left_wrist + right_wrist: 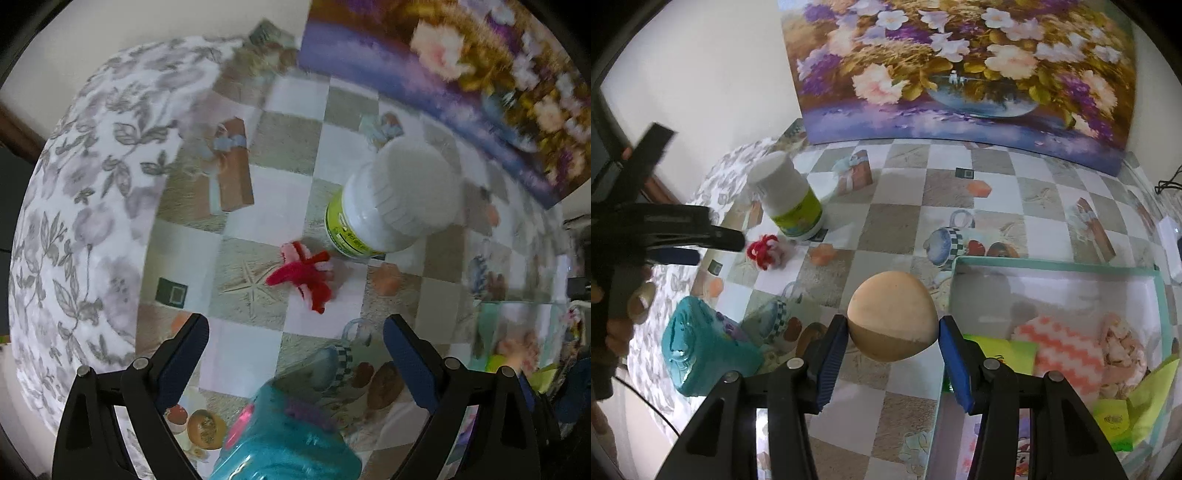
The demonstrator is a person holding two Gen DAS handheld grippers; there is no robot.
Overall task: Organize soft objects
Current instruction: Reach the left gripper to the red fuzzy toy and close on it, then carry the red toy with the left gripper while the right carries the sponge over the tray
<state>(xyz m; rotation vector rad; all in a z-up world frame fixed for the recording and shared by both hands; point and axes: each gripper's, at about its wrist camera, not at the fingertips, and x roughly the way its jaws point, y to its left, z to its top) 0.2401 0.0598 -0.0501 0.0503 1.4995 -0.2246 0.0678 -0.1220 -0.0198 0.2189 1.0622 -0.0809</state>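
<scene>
Right gripper (892, 354): a tan foam ball (892, 319) is being clamped between the fingers.
Left gripper (295, 332): fingers are being held apart above the red pipe-cleaner toy (304, 275).

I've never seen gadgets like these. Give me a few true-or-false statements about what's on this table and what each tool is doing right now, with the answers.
1. The right gripper has its jaws closed on a tan ball. True.
2. The left gripper is carrying the red yarn tangle. False: its jaws are open and empty, and the tangle lies on the table ahead of them.
3. The white bottle stands beside the red yarn tangle. True.
4. The box on the right holds nothing. False: a pink-and-white zigzag cloth and other soft items lie inside.
5. The teal block sits inside the box. False: it rests on the table, left of the ball.
</scene>
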